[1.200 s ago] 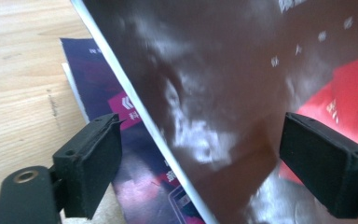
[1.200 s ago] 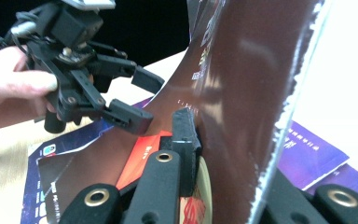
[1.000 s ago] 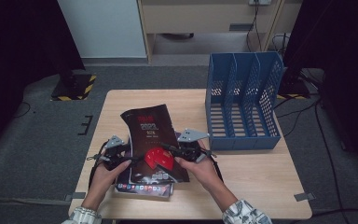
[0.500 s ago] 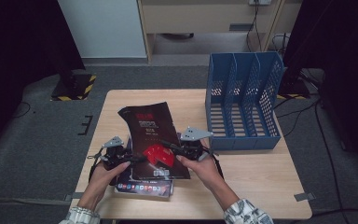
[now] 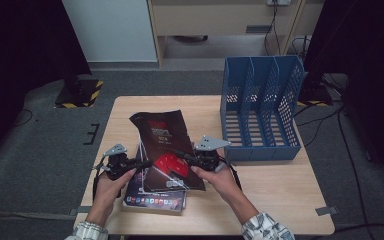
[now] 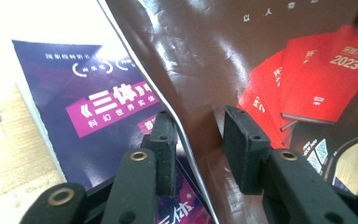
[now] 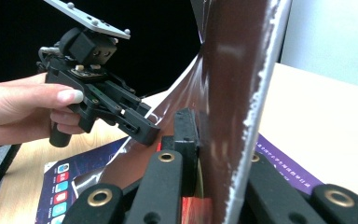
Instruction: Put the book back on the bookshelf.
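1. Where the right claw (image 5: 179, 154) met the dark magazine (image 5: 162, 145), its jaws were clamped on the right edge of the cover, the pad pressed flat against the glossy page in the right gripper view.
2. The left claw (image 5: 145, 163) stood at the magazine's left edge; its jaws had just been closing, and in the left gripper view the cover's edge ran up between the two pads (image 6: 244, 144), which had narrowed around it with a gap still visible, not yet pressing.
3. The dark magazine (image 6: 261, 60), with red books printed on its cover, was lifted and curled at its near end, its far end resting on the bench (image 5: 270, 200).
4. Beneath the magazine lay a purple book (image 5: 152, 197), flat on the bench and sticking out towards the person on the magazine's near side.
5. Right of the magazine, well apart from it, stood a blue file rack (image 5: 260, 107) at the bench's far right corner.
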`<state>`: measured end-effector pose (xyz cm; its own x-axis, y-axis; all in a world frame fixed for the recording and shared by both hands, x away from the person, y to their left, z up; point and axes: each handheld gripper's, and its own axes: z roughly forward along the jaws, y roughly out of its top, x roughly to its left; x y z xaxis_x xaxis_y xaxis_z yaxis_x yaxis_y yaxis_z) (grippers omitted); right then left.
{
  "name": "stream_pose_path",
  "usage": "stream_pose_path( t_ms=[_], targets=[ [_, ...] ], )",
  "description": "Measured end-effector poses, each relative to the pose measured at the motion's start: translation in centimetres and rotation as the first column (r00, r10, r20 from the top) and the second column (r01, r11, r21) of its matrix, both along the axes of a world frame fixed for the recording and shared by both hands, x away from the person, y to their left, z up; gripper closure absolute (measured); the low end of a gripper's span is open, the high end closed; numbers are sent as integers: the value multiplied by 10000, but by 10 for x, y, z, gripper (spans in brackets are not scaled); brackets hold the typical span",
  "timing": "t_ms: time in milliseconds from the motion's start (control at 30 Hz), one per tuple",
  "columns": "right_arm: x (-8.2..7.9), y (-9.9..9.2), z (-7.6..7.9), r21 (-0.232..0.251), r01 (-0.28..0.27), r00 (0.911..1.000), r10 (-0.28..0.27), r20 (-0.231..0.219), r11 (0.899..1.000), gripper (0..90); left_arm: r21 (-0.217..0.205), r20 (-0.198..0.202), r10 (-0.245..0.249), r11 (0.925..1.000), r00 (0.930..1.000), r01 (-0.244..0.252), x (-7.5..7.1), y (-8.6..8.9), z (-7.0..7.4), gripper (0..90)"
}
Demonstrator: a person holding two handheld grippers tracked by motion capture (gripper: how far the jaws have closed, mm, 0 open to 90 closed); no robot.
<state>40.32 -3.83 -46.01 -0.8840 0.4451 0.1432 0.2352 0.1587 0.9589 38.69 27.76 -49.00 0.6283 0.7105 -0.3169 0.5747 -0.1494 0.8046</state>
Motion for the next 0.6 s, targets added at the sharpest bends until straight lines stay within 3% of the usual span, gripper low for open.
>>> stream_pose_path(
  t_ms=[367,600],
  targets=[
    [3,-6,5,-209,362,9993,-360,122,9991,847,379,907,231,9989,9956,-266,-5,-3,16,725],
    [4,-7,9,-185,453,9989,-451,112,9988,845,392,1192,324,9985,9923,-373,-7,-3,21,763]
  ],
)
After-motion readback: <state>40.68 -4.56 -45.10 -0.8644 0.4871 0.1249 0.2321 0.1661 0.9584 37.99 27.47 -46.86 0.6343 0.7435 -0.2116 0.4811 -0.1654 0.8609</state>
